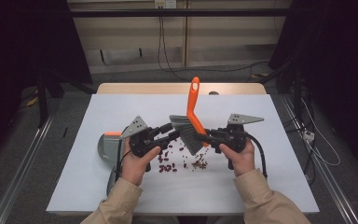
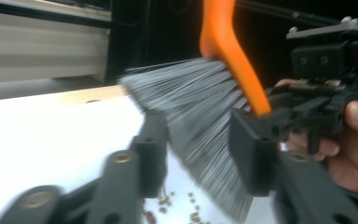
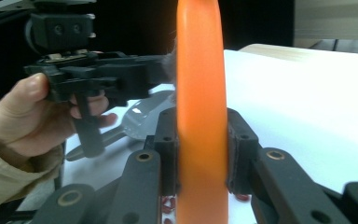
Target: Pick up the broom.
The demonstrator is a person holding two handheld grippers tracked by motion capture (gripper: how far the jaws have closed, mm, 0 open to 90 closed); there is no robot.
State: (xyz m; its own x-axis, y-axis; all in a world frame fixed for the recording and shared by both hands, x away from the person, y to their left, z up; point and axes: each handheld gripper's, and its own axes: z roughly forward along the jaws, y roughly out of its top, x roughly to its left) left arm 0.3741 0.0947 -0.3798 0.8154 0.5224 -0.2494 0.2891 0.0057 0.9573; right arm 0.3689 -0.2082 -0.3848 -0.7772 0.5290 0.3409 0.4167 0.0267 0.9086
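High view: brush (image 1: 192,122) stands handle-up near the table (image 1: 279,154) centre, orange plastic handle curved, grey bristle fan slanting down toward the beans (image 1: 182,163), a loose scatter of small dark red and tan bits just in front of it. Dustpan (image 1: 106,145) lies left of the brush, behind my left gripper (image 1: 175,134).

Left gripper view: my jaws stand part open astride the bristles, pads not visibly pressing; I hold nothing. Bristles fine, stiff, splayed.

Right gripper view: right gripper (image 3: 201,154) is clamped on the smooth handle, a pad on each side.

Risks as I judge them: the handle is slick and narrow, so it may twist in the right grip once the bristles drag. The left jaws, so close to the bristles, could snag and flick beans off the sheet. The dustpan sits well apart from the beans.
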